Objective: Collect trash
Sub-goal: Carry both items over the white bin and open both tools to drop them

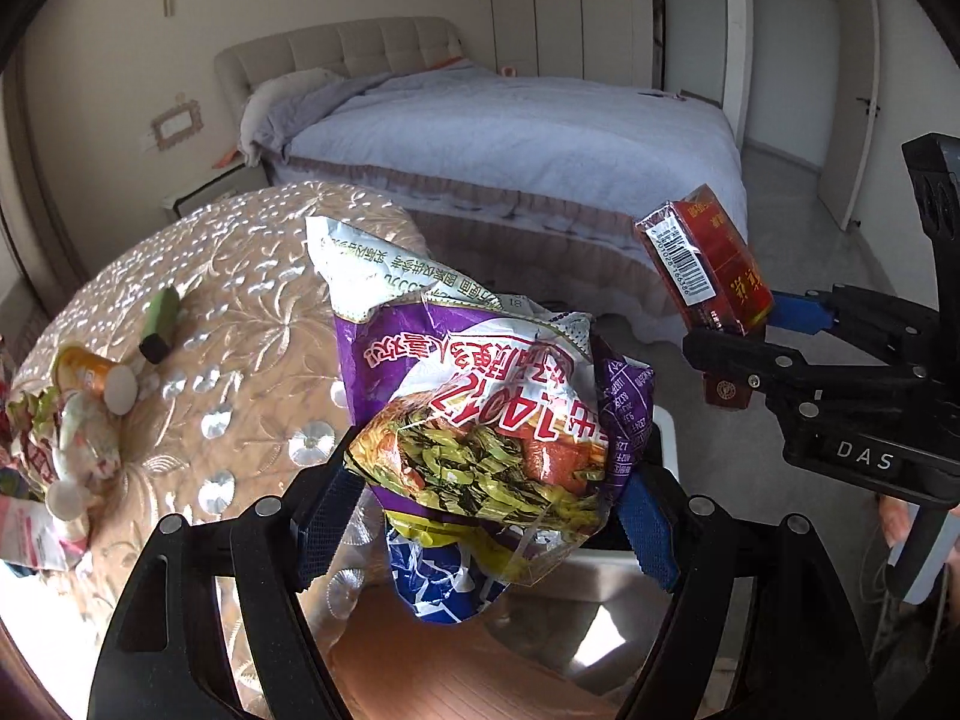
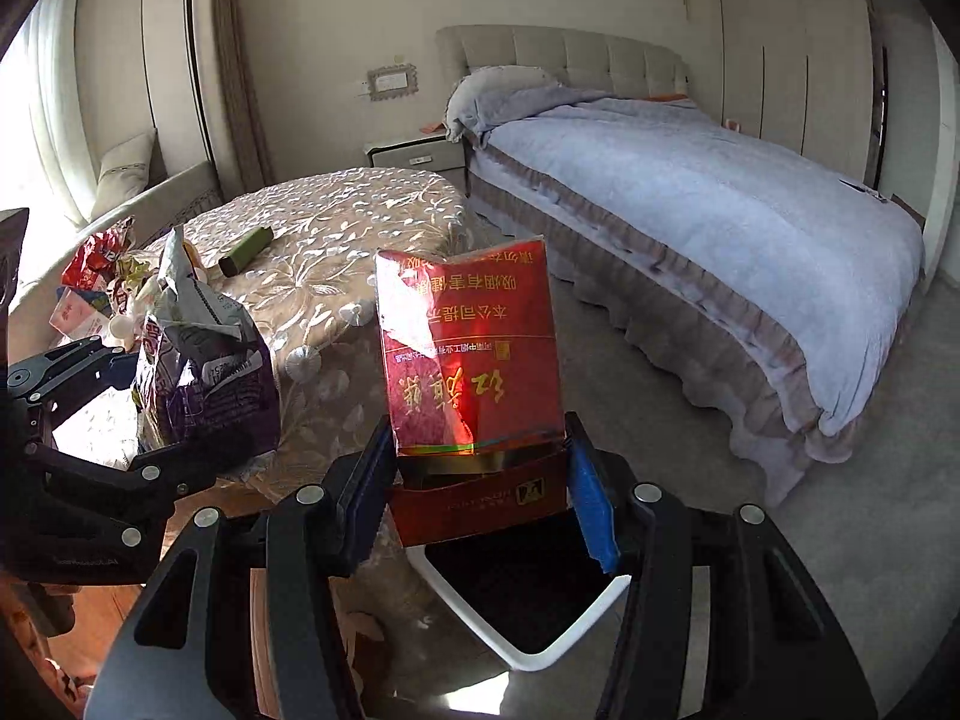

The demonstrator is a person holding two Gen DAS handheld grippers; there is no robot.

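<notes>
The crumpled noodle wrapper (image 1: pixel 480 420) was a purple foil-plastic packet, creased and torn open at the top, printed with red characters and a picture of green vegetables; a blue and white scrap (image 1: pixel 432 582) hung below it. The left gripper (image 1: pixel 486 510) clamped it between blue-padded fingers (image 1: pixel 648 528), jaws set wide around the bulky packet, in the air just past the table's edge. Beside it, the right gripper (image 2: pixel 477 486) pinched a red cigarette pack (image 2: pixel 471 354), a flat rectangular carton in glossy film with gold characters and its lid flipped open, jaws at a middling width against its two sides. The pack hung directly above a trash bin (image 2: pixel 480 630) with a white rounded rim and dark interior, standing on the floor.

Behind both, a round table (image 1: pixel 240 300) wore a shiny beige cloth embroidered with silvery flowers. On it lay a green and black tube-shaped object (image 1: pixel 161 324), an orange bottle with a white cap (image 1: pixel 96 378) on its side, and a heap of crumpled wrappers (image 1: pixel 54 468) near the edge. Farther back stood a bed (image 2: pixel 720 210) with a tufted beige headboard, a soft grey-blue cover and a ruffled skirt, on a grey floor (image 2: pixel 660 390).
</notes>
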